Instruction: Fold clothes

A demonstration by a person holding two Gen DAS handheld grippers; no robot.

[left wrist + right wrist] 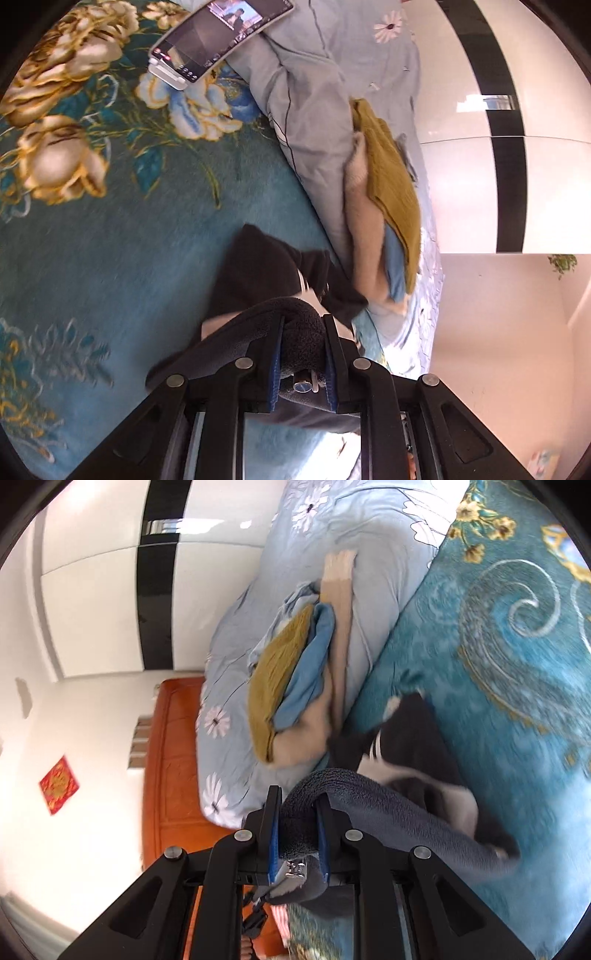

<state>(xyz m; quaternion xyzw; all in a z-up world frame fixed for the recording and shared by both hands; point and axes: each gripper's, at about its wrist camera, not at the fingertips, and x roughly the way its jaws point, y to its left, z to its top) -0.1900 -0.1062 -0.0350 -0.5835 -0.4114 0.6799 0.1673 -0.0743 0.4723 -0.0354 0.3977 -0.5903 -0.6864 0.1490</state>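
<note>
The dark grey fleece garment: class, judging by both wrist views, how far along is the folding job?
Done: a stack of folded clothes lies on the quilt. In hand: the left gripper and right gripper each clamp the dark grey fleece garment, lifted above the teal blanket. Left: the fleece is unfolded; a black-and-white garment lies loose.

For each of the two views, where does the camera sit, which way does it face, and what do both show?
Left wrist: sits behind the left gripper, facing down over its jaws, shut on dark grey fleece, toward the teal floral blanket.
Right wrist: sits behind the right gripper, facing the orange headboard and wardrobe.
Shared: fleece, mustard garment stack, pale blue duvet.
</note>
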